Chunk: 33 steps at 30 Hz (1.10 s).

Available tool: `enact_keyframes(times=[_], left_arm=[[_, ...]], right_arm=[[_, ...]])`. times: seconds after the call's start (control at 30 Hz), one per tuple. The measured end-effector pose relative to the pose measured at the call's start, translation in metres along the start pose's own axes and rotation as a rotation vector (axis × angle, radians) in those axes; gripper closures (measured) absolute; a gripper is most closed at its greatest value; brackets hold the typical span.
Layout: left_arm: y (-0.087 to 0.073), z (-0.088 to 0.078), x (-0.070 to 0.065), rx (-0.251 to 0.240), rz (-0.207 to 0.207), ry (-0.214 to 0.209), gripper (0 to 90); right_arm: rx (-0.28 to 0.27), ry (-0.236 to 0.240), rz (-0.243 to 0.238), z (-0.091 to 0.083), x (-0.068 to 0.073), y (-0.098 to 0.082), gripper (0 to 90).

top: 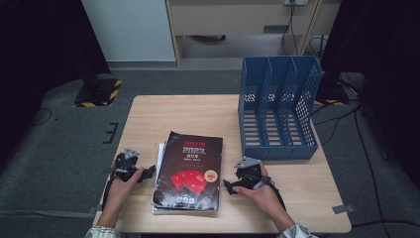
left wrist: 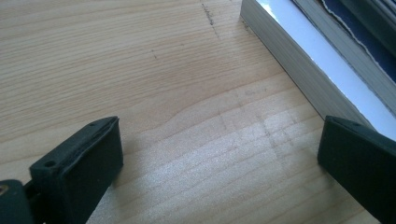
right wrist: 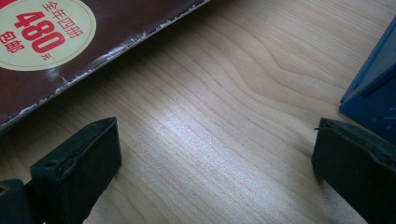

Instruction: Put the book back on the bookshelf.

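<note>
Both grippers (top: 130, 168) (top: 243, 179) gape beside books' (top: 188, 171) edges.

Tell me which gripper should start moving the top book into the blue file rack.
Right, probably. The right gripper sits open between the black-covered book and the blue file rack, so its carry is short. The left gripper, also open, sits on the stack's far side from the rack.
</note>
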State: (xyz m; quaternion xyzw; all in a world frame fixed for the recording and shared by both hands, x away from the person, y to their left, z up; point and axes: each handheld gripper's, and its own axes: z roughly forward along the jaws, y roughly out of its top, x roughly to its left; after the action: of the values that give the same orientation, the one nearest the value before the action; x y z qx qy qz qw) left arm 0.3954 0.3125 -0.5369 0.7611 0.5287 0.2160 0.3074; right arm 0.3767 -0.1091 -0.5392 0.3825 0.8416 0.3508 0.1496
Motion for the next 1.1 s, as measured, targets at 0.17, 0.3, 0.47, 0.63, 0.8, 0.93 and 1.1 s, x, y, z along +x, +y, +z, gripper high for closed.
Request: enact_keyframes(times=[0.17,0.3,0.47,0.63,0.8,0.93,1.1], left_arm=[[0.001,-0.001,-0.002,-0.007,-0.001,-0.005,3.0],[0.002,-0.004,-0.002,-0.025,-0.02,-0.016,4.5],[0.005,-0.015,0.0,-0.078,-0.05,-0.023,5.3],[0.008,-0.03,-0.002,-0.13,-0.073,-0.04,5.6],[0.011,-0.045,-0.009,-0.191,-0.085,-0.072,5.7],[0.011,-0.054,-0.023,-0.206,-0.043,-0.1,6.1],[0.015,-0.054,-0.038,-0.21,-0.022,-0.114,13.5]], right_arm=[[-0.007,0.001,-0.003,0.0,0.0,0.0,4.1],[-0.018,0.011,-0.013,-0.003,0.003,0.001,10.2],[-0.046,0.004,-0.034,-0.008,0.006,0.005,13.3],[-0.071,0.008,-0.048,-0.018,0.01,0.008,20.4],[-0.114,0.01,-0.027,-0.027,0.016,0.013,28.3],[-0.158,0.028,-0.025,-0.038,0.026,0.018,32.2],[-0.172,0.057,-0.032,-0.034,0.033,0.042,38.2]])
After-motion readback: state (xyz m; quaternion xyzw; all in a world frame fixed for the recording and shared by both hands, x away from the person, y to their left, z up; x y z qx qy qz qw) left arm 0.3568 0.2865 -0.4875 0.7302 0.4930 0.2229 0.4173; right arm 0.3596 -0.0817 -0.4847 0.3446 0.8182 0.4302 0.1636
